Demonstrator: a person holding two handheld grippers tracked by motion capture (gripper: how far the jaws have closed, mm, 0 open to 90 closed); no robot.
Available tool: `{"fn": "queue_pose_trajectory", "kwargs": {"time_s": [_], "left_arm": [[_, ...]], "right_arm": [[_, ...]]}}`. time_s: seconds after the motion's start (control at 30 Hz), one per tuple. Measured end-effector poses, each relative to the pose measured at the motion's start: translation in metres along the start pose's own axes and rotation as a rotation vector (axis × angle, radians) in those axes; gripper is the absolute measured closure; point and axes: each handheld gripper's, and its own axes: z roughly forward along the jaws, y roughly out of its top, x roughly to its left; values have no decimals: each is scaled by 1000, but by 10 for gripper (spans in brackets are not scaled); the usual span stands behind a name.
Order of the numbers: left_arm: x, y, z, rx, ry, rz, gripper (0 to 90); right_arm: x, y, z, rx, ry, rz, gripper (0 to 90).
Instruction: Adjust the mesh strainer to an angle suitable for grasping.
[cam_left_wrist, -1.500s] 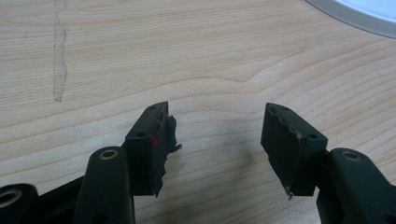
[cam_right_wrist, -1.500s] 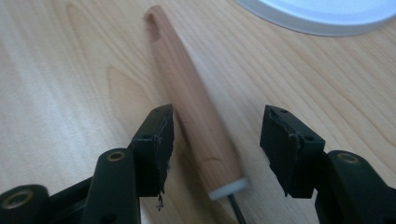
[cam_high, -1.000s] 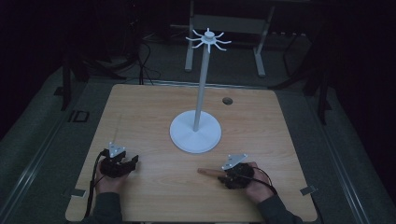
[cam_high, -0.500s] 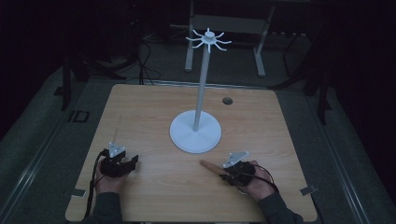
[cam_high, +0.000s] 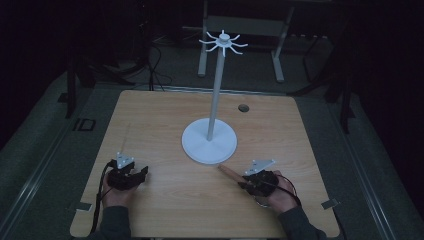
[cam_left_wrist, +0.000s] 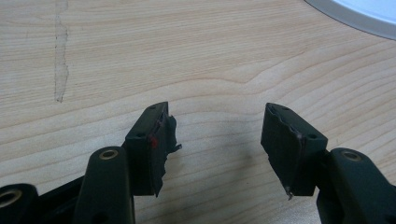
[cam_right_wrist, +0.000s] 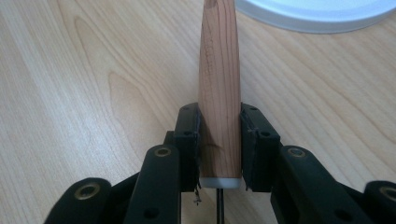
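Right gripper (cam_right_wrist: 219, 140) has its two black jaws clamped on a tapered light-brown wooden handle (cam_right_wrist: 219, 84), gripping near the butt end where a thin pale ferrule and a dark thin shaft run back under the gripper; what sits on that shaft is hidden, can't tell the utensil type. In the high view the right gripper (cam_high: 250, 180) sits near the table's front edge at right, with the wooden handle (cam_high: 229, 171) sticking out toward the white round base of the tall white stand (cam_high: 209, 142), tip close to the base rim but apart from it. Long axis is roughly flat to the light wooden tabletop (cam_high: 165, 120), pointing forward-left, rounded end leading toward the stand. Whether the handle rests on the wood or is just above it, can't tell. Left gripper (cam_left_wrist: 217, 140) has jaws spread wide with nothing between them, bare wood underneath; in the high view it sits at front left (cam_high: 131, 176), well apart from the stand. Stand's radial white hooks at the top (cam_high: 223, 43) look bare. My read: pickup done, grasp looks secure; hanging the utensil on a hook is all still left, and that needs a lift plus reorienting the axis toward vertical.
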Motion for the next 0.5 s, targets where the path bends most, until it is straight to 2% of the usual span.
{"fn": "queue_pose_trajectory", "kwargs": {"time_s": [0.5], "left_arm": [[0, 0, 1, 1, 2, 1, 424]], "right_arm": [[-10, 0, -11, -73, -34, 53, 709]]}}
